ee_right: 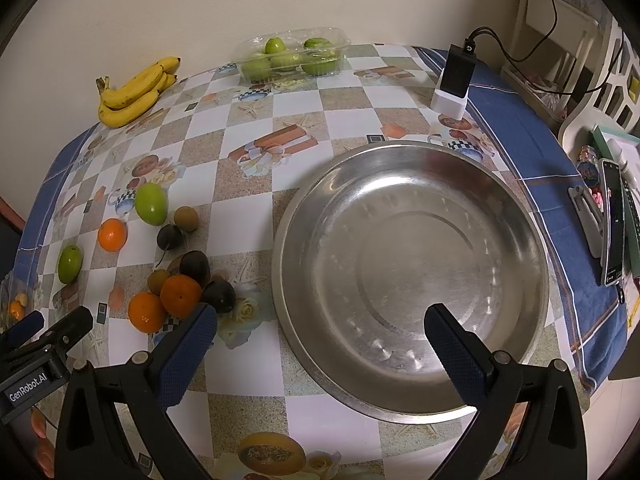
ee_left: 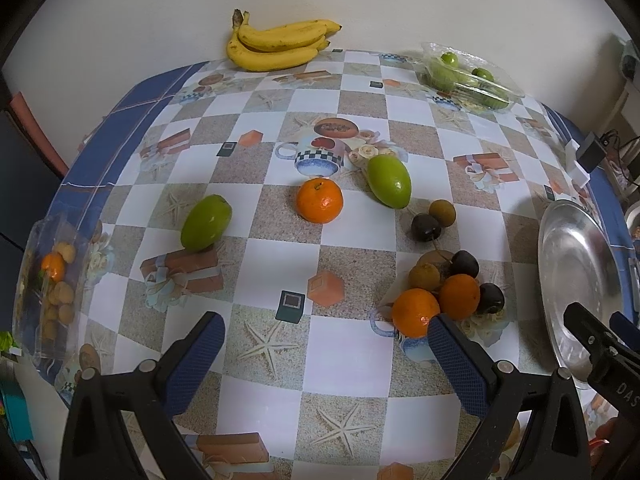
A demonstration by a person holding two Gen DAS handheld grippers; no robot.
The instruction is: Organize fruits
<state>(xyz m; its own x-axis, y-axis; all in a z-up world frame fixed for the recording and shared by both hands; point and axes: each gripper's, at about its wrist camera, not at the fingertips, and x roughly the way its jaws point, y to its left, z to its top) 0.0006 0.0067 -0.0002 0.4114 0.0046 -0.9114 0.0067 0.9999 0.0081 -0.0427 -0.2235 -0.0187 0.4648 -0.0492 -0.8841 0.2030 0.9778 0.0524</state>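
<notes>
Loose fruit lies on the checked tablecloth: two green mangoes (ee_left: 206, 222) (ee_left: 389, 181), a lone orange (ee_left: 319, 200), and a pile of two oranges (ee_left: 416, 312), dark plums (ee_left: 464, 264) and brown longans (ee_left: 424, 276). An empty steel bowl (ee_right: 408, 276) stands to the right of the pile. My left gripper (ee_left: 326, 344) is open and empty above the table, near the pile. My right gripper (ee_right: 320, 332) is open and empty over the bowl's near rim.
Bananas (ee_left: 276, 46) lie at the back by the wall. A clear tray of green fruit (ee_left: 468, 76) sits at the back right. A clear box of small fruit (ee_left: 52, 288) is at the left edge. A charger (ee_right: 456, 78) and a phone (ee_right: 614, 220) are on the right.
</notes>
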